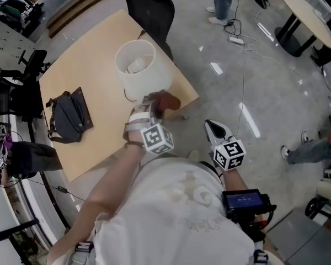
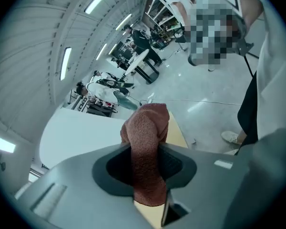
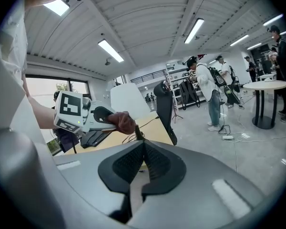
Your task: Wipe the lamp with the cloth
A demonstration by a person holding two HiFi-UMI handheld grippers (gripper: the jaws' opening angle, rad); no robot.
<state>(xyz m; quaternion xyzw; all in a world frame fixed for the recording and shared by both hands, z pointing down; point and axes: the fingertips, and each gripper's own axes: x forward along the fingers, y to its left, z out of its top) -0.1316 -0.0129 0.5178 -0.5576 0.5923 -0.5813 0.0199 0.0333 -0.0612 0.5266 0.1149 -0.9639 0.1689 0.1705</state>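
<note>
Jaws: left gripper [image 2: 146, 163] pinching one cloth [image 2: 148, 128], right gripper [image 3: 143, 152] closed, one lamp [image 1: 140, 65]

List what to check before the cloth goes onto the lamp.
1. Cloth clamped in left tool: ok, the jaws are shut on it.
2. Lamp standing upright on the table: ok.
3. Cloth already in contact with the lamp: cannot tell; it sits close under the shade.
4. Right tool out of the way: ok, shut, empty and off the table's edge.
5. Lamp steadied against tipping: not ok, nothing holds it.
6. Bag clear of the wiping area: ok, it lies apart from the lamp.
</note>
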